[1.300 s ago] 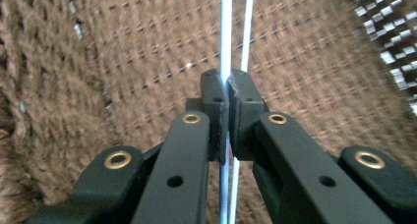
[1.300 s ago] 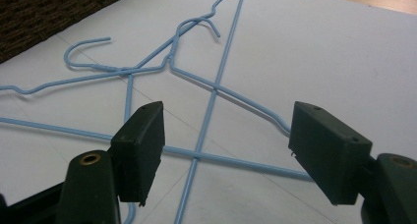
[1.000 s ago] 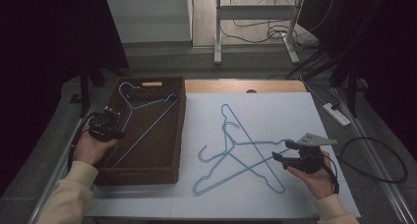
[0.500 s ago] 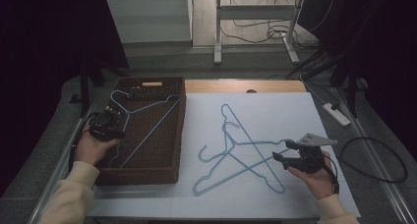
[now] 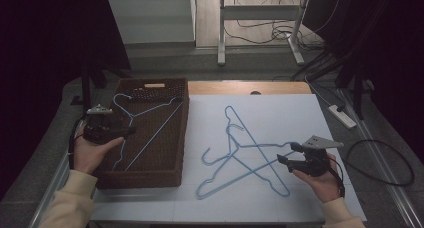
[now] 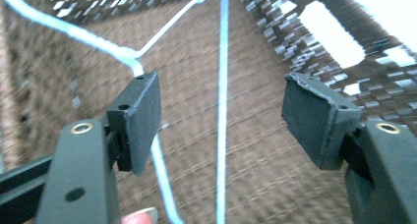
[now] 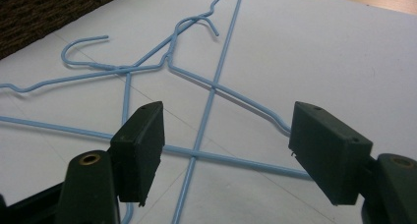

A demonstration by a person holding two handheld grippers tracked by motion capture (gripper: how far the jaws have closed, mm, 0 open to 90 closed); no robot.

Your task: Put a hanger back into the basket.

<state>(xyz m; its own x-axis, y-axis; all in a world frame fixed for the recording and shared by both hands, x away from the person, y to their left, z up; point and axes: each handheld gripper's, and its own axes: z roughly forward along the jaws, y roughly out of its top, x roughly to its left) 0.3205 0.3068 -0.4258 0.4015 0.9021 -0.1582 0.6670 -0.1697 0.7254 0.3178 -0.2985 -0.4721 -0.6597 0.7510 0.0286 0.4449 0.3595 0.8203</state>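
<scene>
A: High view, left side: left gripper (image 5: 131, 131) at the near left rim of the basket (image 5: 186, 138), jaws just opened wide, nothing between the pads now. A second ago clamped shut there, hand a touch lower.

B: And the hanger (image 5: 145, 124)?

A: Lying flat on the basket floor, hook toward the far wall, free of the pads. Same in the left gripper view: blue wire (image 6: 222, 111) running below and between the open jaws, untouched.

B: So one hanger dropped off, judged done. Right side?

A: Right gripper (image 5: 286, 153) hovering low over the white counter (image 5: 280, 113), jaws wide apart, holding nothing. Two more hangers (image 5: 240, 153) crossed on the counter just ahead of it; in the right gripper view, wires (image 7: 196, 116) crossing between the jaws, not pinched.

B: Next likely a pick from that pair.
</scene>
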